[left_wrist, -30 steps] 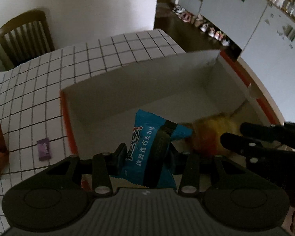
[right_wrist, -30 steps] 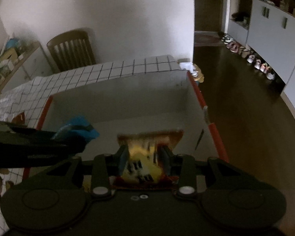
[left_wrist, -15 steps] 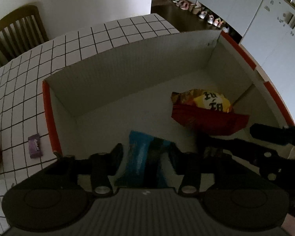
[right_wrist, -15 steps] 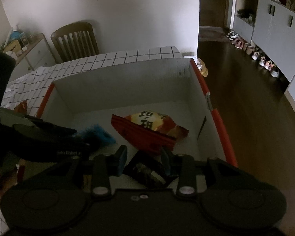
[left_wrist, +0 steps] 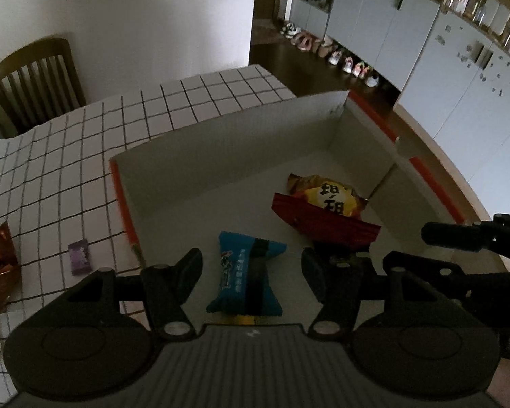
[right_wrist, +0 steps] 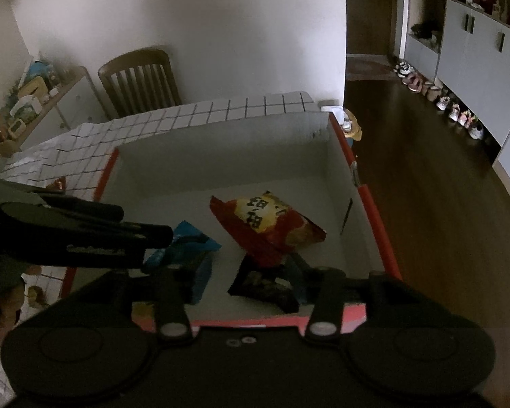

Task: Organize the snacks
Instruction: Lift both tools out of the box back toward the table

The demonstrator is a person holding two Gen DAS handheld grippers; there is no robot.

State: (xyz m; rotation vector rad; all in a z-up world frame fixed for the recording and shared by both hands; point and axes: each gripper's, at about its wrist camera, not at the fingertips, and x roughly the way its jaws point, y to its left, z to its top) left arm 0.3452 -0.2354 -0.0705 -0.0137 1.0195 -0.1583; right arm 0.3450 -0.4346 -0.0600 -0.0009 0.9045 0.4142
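my left gripper (left_wrist: 251, 268) and right gripper (right_wrist: 238, 275) both just opening, empty, blue packet (left_wrist: 244, 275) and red bag (right_wrist: 268, 227) loose in box (left_wrist: 221, 136)

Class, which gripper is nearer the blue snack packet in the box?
Left. The blue snack packet lies just below the left gripper, between its open jaws; the right gripper hangs beside it.

Both packets are down now! The left gripper (left_wrist: 251, 265), its jaws just opening, lets the blue packet (left_wrist: 244, 275) lie in the box (left_wrist: 221, 142), and the right gripper (right_wrist: 238, 272) (jaws opening too) has dropped the red bag (right_wrist: 268, 224) beside it.
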